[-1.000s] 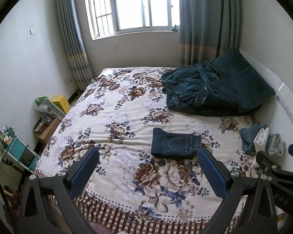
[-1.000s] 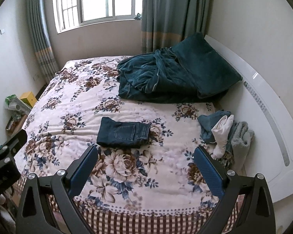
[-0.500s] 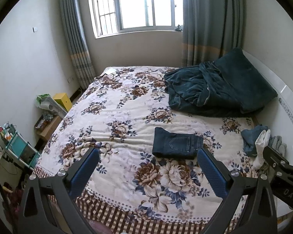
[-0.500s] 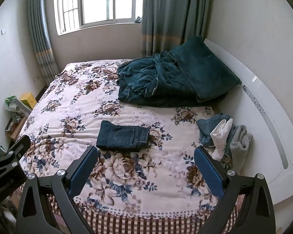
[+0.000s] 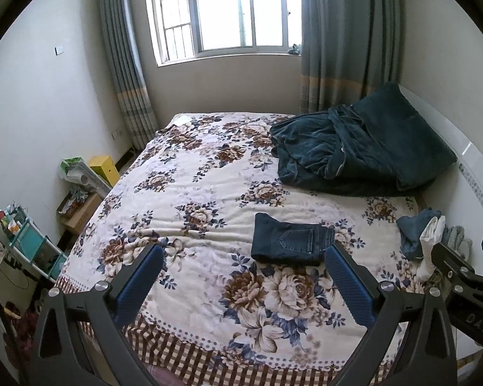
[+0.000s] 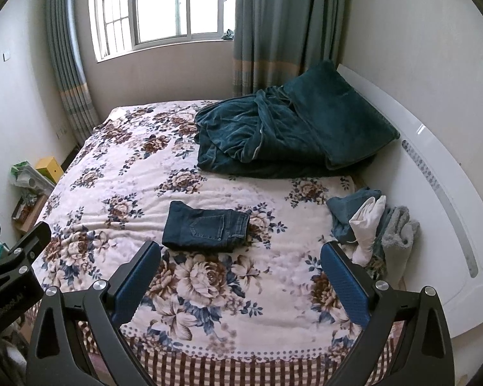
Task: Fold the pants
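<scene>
- The folded jeans [image 5: 292, 242] lie flat on the floral bedspread [image 5: 190, 193], near its front edge.
- Left gripper [image 5: 244, 281] and right gripper [image 6: 241, 278] hover spread wide, holding nothing.

Dark blue denim pants [image 5: 291, 241] [image 6: 206, 230], folded into compact flat rectangle, back pocket facing up, waistband end toward 3 o'clock, lying on floral bedspread, near bed's 6 o'clock edge.
</scene>
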`<state>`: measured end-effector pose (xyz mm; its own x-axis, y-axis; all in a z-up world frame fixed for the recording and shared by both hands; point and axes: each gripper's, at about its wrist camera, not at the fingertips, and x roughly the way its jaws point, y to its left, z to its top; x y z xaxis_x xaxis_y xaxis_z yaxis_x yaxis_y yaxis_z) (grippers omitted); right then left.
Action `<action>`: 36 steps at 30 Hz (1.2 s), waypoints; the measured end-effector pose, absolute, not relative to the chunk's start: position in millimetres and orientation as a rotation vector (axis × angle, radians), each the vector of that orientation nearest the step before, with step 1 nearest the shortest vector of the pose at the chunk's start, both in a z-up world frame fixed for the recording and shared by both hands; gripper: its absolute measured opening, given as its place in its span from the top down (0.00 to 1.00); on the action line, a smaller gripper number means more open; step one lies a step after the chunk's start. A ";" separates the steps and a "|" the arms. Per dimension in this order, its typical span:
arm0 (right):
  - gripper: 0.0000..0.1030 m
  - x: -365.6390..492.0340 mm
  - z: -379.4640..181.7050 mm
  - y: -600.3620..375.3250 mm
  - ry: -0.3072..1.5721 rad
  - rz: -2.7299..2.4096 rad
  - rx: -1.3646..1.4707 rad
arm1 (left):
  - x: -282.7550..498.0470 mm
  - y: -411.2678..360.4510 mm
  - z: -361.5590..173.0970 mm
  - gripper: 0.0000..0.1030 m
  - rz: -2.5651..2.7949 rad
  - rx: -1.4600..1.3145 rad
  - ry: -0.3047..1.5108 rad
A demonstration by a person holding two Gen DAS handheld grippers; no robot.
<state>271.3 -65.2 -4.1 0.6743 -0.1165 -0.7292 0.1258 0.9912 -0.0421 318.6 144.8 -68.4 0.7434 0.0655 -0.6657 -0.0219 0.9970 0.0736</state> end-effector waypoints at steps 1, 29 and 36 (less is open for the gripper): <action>0.02 271.3 -4.1 -65.2 0.819 -0.136 0.011 | 318.7 144.8 -68.4 0.00 0.045 0.068 0.729; 0.01 270.5 3.3 -57.9 0.809 -0.129 0.021 | 322.8 137.0 -60.2 0.00 0.032 0.077 0.718; 0.01 271.9 5.6 -55.3 0.805 -0.134 0.020 | 323.9 137.1 -60.8 0.00 0.028 0.076 0.719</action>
